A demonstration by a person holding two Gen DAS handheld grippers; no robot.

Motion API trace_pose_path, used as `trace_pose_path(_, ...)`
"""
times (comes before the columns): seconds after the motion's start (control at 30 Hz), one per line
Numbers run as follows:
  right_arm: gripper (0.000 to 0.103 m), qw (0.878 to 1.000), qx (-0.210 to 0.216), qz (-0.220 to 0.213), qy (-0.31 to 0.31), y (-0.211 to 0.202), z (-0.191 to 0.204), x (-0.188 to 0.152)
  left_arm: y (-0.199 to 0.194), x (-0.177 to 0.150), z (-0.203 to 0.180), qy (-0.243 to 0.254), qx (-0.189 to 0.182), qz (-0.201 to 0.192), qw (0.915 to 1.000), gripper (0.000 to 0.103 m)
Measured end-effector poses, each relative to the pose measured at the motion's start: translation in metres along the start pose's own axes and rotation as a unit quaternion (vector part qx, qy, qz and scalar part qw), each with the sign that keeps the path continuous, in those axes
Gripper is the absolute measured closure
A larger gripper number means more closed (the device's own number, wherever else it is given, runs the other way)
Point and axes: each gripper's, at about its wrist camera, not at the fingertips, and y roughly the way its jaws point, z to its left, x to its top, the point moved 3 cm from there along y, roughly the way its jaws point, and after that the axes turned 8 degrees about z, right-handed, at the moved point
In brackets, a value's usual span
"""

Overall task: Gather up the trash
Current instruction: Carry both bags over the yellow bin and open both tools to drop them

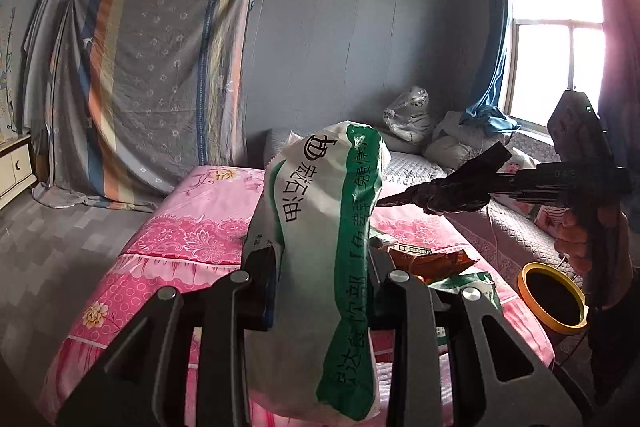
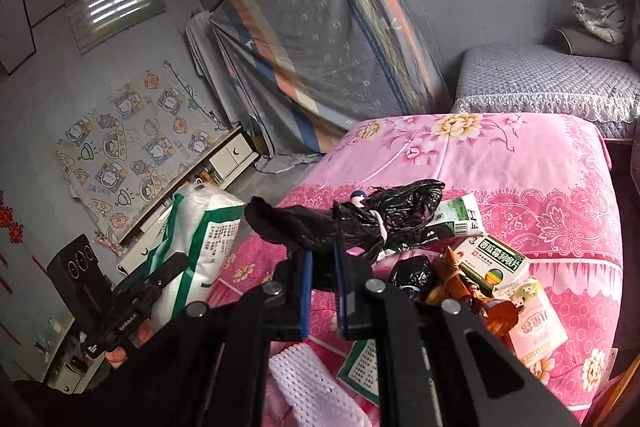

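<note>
Our right gripper (image 2: 322,269) pinches a black plastic scrap (image 2: 320,223), long axis sticking forward past the fingertips; our left gripper (image 1: 320,283), clamping the white-green bag (image 1: 320,227), waits just leftward.

Our left gripper (image 1: 320,291) is all matte black, with angular cut-out arms and shiny round silver screw heads at the pivots. Our right gripper (image 2: 322,267) looks the same but shows blue pads on its fingers (image 2: 307,291). From the side its body carries faint grey lettering and a tiny green light.
</note>
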Motion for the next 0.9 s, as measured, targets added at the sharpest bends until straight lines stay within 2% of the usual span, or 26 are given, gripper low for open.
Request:
trace_pose_path(0.07,0.094,1.000,-0.008,-0.017,0.001,-0.019,0.000,-0.007,-0.001,0.004,-0.012,0.008,0.001,0.001,1.0000,0.074)
trace_pose_path(0.2,0.094,0.999,-0.021,-0.046,0.003,-0.057,-0.004,-0.026,0.000,0.008,-0.037,0.022,-0.023,0.002,0.9995,0.074)
trace_pose_path(0.5,0.094,0.990,-0.082,-0.103,0.046,-0.133,-0.046,-0.075,0.010,0.014,-0.112,0.066,-0.078,0.006,0.9947,0.074)
trace_pose_path(0.67,0.094,0.980,-0.121,-0.134,0.088,-0.171,-0.079,-0.102,0.019,0.017,-0.158,0.106,-0.111,0.006,0.9882,0.074)
trace_pose_path(0.9,0.094,0.957,-0.171,-0.178,0.152,-0.223,-0.125,-0.145,0.033,0.017,-0.220,0.154,-0.159,0.008,0.9752,0.074)
